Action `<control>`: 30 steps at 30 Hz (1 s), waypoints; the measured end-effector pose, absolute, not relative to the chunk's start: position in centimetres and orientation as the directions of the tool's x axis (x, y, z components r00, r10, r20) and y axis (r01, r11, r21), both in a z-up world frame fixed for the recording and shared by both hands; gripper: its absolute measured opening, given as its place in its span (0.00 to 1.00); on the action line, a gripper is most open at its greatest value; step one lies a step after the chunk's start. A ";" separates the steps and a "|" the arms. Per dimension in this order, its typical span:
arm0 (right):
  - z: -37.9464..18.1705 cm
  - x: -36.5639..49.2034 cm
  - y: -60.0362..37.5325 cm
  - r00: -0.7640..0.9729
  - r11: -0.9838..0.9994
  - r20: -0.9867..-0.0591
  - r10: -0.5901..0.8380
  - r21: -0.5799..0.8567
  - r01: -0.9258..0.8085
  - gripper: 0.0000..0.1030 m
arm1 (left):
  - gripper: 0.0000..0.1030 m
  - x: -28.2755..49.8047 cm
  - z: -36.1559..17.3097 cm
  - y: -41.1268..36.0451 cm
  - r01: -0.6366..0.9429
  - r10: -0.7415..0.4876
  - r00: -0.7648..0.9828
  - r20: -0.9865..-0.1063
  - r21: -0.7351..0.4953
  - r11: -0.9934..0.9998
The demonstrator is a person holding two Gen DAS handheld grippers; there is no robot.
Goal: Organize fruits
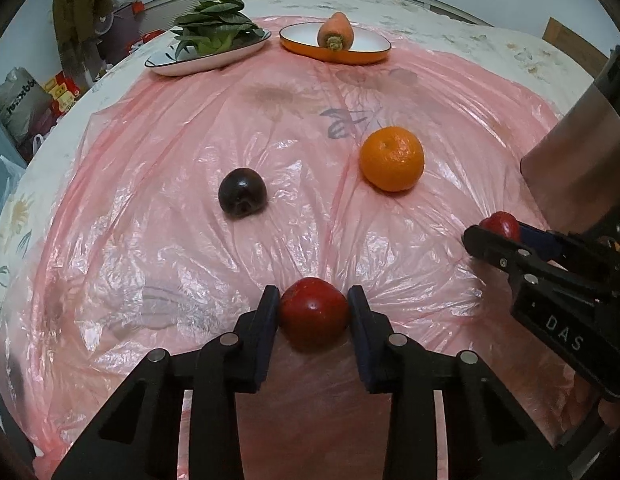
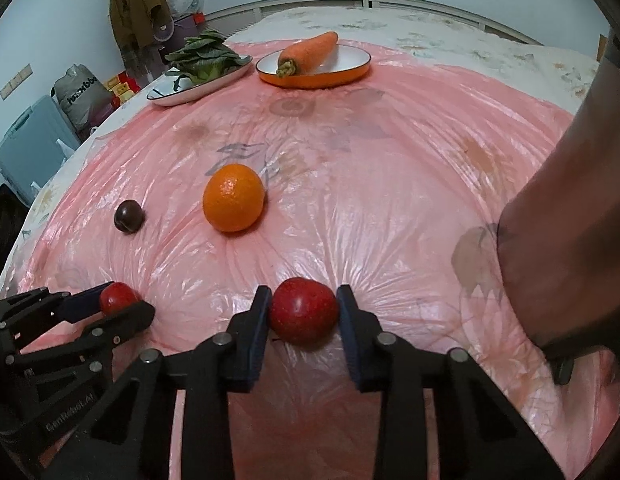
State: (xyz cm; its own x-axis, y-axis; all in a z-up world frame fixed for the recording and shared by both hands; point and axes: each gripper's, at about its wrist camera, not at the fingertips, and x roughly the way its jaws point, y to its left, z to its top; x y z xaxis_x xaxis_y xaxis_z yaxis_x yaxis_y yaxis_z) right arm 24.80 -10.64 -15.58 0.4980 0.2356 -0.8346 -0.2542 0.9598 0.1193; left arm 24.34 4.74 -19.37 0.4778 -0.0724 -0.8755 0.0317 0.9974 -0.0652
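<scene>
My left gripper [image 1: 313,300] is shut on a small red fruit [image 1: 314,314] that rests on the pink plastic sheet [image 1: 150,200]; both pads press its sides. The right wrist view has that gripper [image 2: 128,300] at the lower left, with the fruit [image 2: 118,298] between its fingers. My right gripper [image 2: 303,296] is shut on a speckled red apple [image 2: 304,310], also resting on the sheet. That same gripper [image 1: 496,232] and its apple [image 1: 502,226] appear at the right edge of the left wrist view. An orange [image 1: 392,159] [image 2: 234,198] and a dark plum [image 1: 243,192] [image 2: 129,216] lie loose farther back.
At the far edge stand an orange-rimmed dish [image 1: 334,56] [image 2: 310,80] holding a carrot [image 1: 336,32] and a white plate [image 1: 198,66] [image 2: 190,94] with leafy greens [image 1: 214,24]. A person's forearm [image 2: 570,240] fills the right side. Bags and boxes sit beyond the table's left edge.
</scene>
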 end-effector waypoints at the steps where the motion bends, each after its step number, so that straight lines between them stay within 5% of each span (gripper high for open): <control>1: -15.4 24.7 -10.7 0.499 0.959 -0.833 0.238 0.120 -0.256 0.44 | 0.29 24.3 -19.3 4.8 0.031 -0.072 0.479 -0.875 -0.066 0.997; 30: -9.8 15.4 -14.2 0.516 0.952 -0.817 0.258 0.124 -0.279 0.44 | 0.29 16.4 -12.0 3.7 0.033 -0.068 0.544 -0.836 -0.059 0.998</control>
